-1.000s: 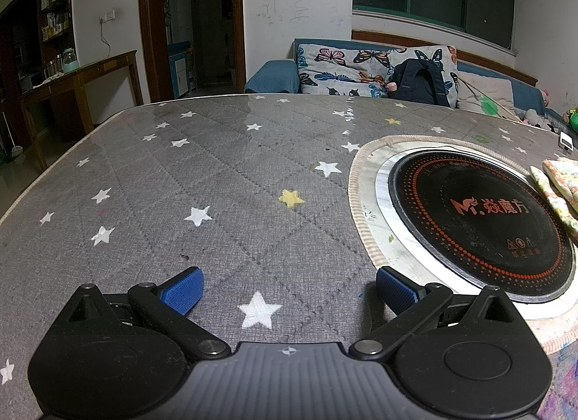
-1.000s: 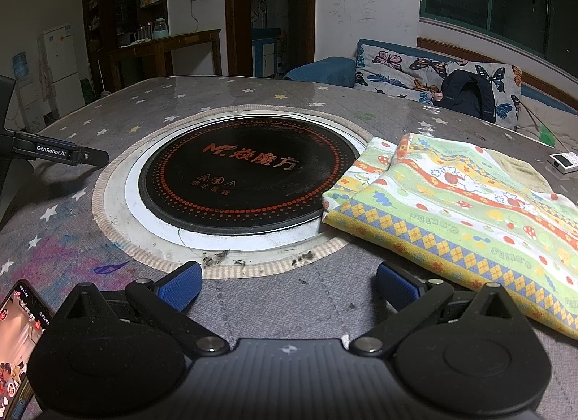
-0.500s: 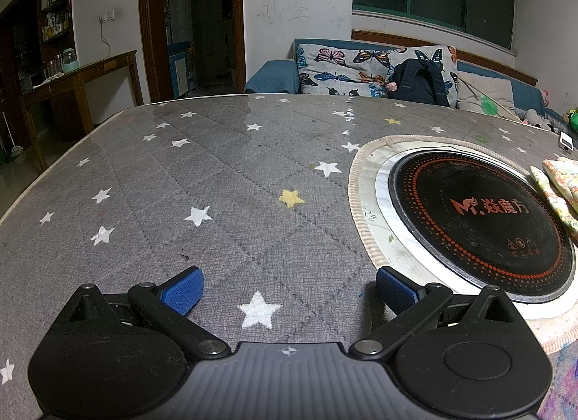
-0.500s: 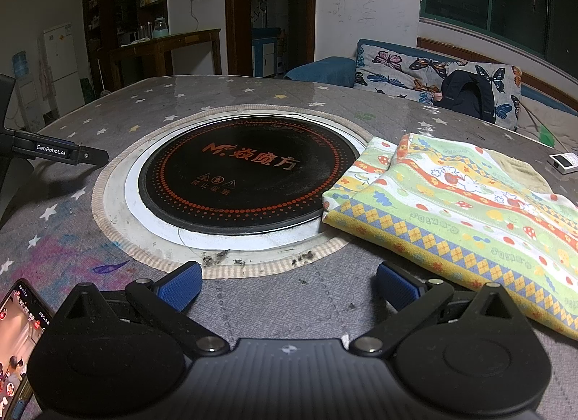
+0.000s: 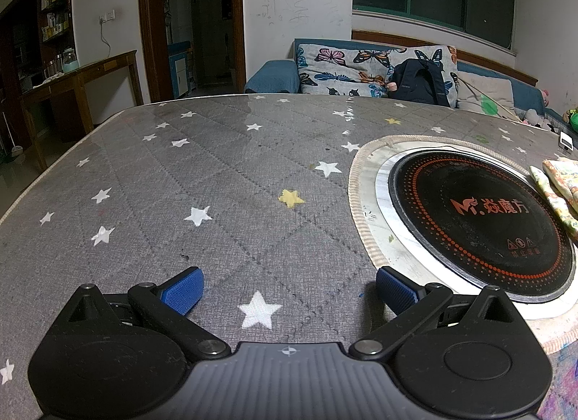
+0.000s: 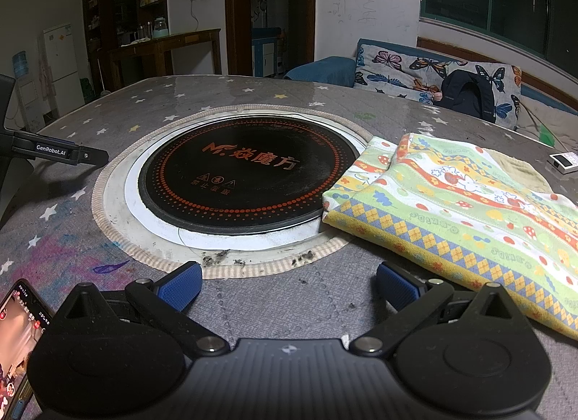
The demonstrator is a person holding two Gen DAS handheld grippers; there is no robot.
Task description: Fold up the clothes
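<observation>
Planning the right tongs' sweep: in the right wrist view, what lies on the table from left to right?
Phone → left tongs → round cooktop → folded patterned cloth → small white device.

Folded patterned cloth (image 6: 458, 203), flat beside hotplate (image 6: 245, 174)

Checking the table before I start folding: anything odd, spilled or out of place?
Yes. Dark crumbs lie on the cooktop's woven rim, purple stains mark the tablecloth, and the cloth overlaps that rim. A phone with a lit screen lies beside the right claw.
</observation>
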